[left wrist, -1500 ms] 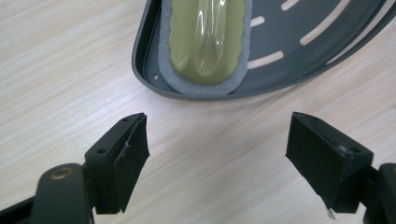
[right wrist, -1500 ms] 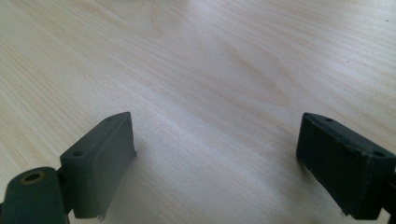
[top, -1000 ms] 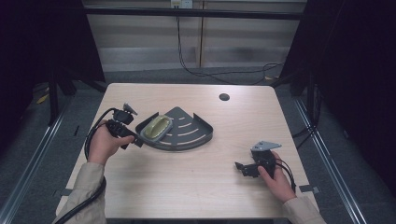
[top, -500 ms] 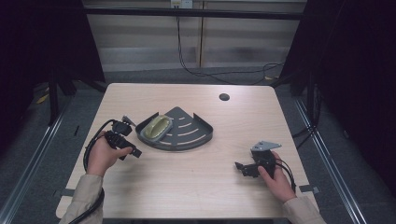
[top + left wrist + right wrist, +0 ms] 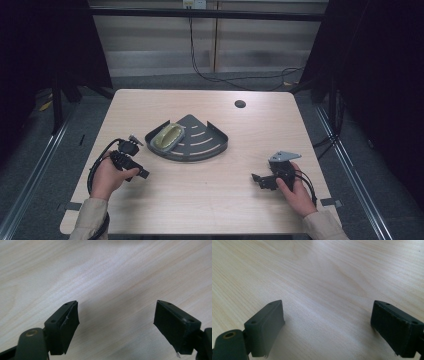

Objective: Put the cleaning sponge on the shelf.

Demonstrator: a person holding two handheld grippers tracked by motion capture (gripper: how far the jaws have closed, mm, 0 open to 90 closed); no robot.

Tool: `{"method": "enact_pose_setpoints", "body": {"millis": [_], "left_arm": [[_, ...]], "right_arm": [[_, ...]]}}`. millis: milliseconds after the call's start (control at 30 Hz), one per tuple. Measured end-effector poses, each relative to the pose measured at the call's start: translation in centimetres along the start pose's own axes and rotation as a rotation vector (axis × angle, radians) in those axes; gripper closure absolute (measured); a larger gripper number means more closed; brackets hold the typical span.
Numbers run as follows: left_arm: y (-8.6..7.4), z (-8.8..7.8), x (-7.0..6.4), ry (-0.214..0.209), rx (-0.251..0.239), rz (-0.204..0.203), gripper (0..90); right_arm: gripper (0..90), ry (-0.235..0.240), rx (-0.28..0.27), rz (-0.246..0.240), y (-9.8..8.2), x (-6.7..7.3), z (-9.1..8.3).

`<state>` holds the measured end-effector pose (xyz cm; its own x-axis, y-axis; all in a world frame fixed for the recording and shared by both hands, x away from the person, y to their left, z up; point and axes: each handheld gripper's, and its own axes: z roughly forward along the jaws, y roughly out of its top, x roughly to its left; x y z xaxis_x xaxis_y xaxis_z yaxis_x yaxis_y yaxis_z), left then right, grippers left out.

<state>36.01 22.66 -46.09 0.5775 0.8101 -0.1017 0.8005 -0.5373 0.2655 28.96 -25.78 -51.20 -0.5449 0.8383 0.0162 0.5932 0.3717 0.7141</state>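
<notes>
Both hand-held grippers, left (image 5: 116,322) and right (image 5: 327,327), wide open, empty.

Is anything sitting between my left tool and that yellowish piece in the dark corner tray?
Nothing visible. Bare table lies between the left tool and the tray; only the tray's low rim borders the yellowish piece. The tool's jaws are open with nothing between them.

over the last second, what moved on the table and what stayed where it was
The left claw drew back from the tray toward the person's near left, open and empty, leaving the yellowish object in the tray. The right claw, the tray and the object stayed where they were.
</notes>
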Motion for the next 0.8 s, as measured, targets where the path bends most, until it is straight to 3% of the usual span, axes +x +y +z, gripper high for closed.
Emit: {"method": "enact_pose_setpoints", "body": {"millis": [100,433,800], "left_arm": [[-0.3,0.2,0.0,-0.003,-0.003,-0.008,19.8],[-1.7,1.0,0.2,0.018,-0.035,0.027,19.5],[-2.7,1.3,-0.1,0.049,-0.106,0.076,15.5]], "right_arm": [[11.1,0.0,0.0,-0.001,0.0,0.0,0.0],[11.1,0.0,0.0,-0.001,0.0,0.0,0.0],[11.1,0.0,0.0,0.0,0.0,0.0,0.0]]}}
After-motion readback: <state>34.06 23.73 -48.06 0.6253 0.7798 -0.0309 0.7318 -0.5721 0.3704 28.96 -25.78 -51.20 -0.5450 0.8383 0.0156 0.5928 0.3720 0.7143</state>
